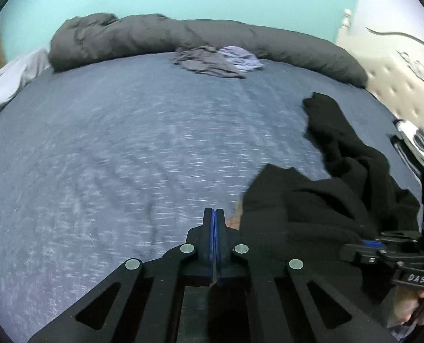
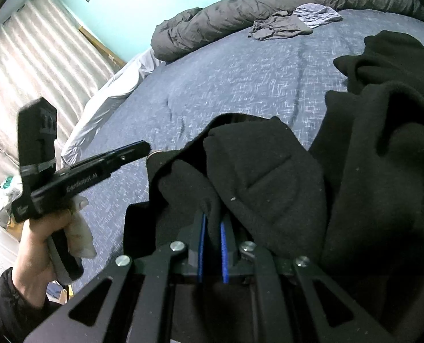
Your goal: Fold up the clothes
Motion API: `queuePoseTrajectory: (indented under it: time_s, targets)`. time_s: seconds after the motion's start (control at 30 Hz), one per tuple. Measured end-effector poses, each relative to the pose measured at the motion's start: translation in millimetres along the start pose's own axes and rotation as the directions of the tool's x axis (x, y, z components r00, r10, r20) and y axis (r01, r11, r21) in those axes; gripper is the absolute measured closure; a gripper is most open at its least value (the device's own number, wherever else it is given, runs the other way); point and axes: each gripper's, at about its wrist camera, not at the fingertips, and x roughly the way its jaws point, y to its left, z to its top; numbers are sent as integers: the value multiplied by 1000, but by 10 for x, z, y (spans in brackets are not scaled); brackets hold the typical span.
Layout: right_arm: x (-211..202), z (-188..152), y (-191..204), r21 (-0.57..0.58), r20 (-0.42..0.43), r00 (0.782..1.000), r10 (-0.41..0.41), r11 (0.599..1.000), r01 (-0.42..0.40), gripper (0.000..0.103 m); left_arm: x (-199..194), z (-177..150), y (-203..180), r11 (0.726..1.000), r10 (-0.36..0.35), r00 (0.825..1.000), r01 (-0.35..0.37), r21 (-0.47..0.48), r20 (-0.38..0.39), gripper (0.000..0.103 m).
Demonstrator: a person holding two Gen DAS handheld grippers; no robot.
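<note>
I am gripping the black fleece garment [image 2: 269,177] on the blue bed cover [image 1: 126,143] with one tool.

The garment is lying bunched at the bed's near right side. My right gripper [image 2: 212,223] is clamped on a thick fold of it; my left gripper [image 1: 214,214] is hovering beside the edge, jaws pressed together on nothing. To fold well, I am judging it needs spreading flat before creasing, with each tool pinching one layer only. A grey garment [image 1: 206,63] and a lilac one [image 1: 240,57] are lying crumpled far off. I am seeing no containers.
</note>
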Motion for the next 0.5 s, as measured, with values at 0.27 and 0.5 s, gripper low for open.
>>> queuePoseTrajectory:
  time_s: [0.27, 0.5]
  targets:
    - [13, -2, -5, -2, -2, 1000, -8, 1000, 8, 95, -4, -10, -430, 994, -25, 999, 27, 101, -19, 83]
    - [20, -3, -7, -2, -3, 1000, -3, 1000, 3, 95, 207, -109, -693, 972, 66, 996, -50, 232, -61, 77]
